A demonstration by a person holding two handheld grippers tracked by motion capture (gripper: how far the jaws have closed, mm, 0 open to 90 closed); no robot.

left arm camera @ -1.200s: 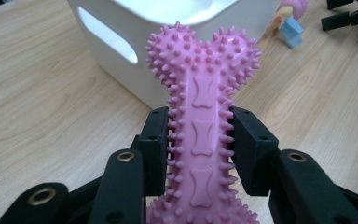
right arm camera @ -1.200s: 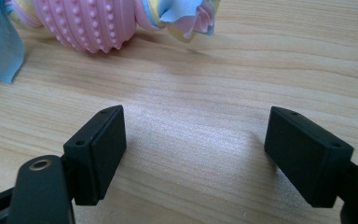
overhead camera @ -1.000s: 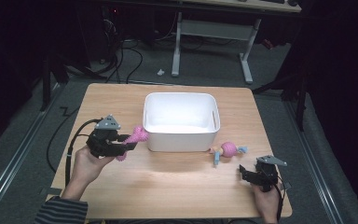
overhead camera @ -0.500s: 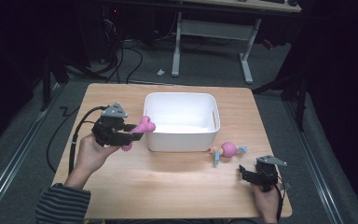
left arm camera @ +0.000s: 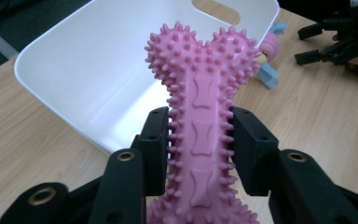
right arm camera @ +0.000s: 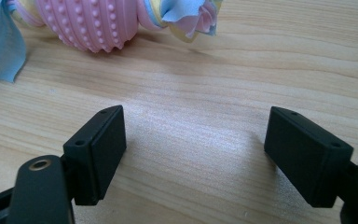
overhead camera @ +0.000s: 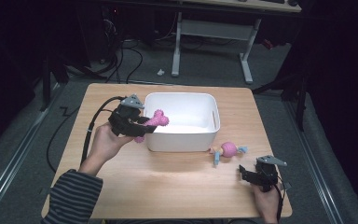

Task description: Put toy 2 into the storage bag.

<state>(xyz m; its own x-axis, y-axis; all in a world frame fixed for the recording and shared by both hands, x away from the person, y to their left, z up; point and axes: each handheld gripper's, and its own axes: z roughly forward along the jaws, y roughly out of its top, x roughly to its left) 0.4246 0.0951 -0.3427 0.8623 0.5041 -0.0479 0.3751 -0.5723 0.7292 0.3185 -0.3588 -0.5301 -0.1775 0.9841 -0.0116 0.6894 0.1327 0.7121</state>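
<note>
Pink, nubbly rubber — a bone-shaped chew toy [left arm camera: 200, 107] sits clamped by its shaft in the left claw [overhead camera: 145, 125], its knobbed head poking out over the near-left rim of the white plastic tub [overhead camera: 212, 105]. The step in hand looks like the carry-and-drop: the toy is at the tub's edge but not yet inside. Next, I judge, the hand needs to go a little further over the smooth white hollow, then let the jaws part so the bone falls in. On the pale wood-grain bench [overhead camera: 177, 186], just beside the tub's near-right corner, lies a second toy [overhead camera: 229, 150] — a ribbed pink ball with blue and yellow fabric tails. The right claw [overhead camera: 244, 174] rests near it, jaws spread wide and holding nothing.
</note>
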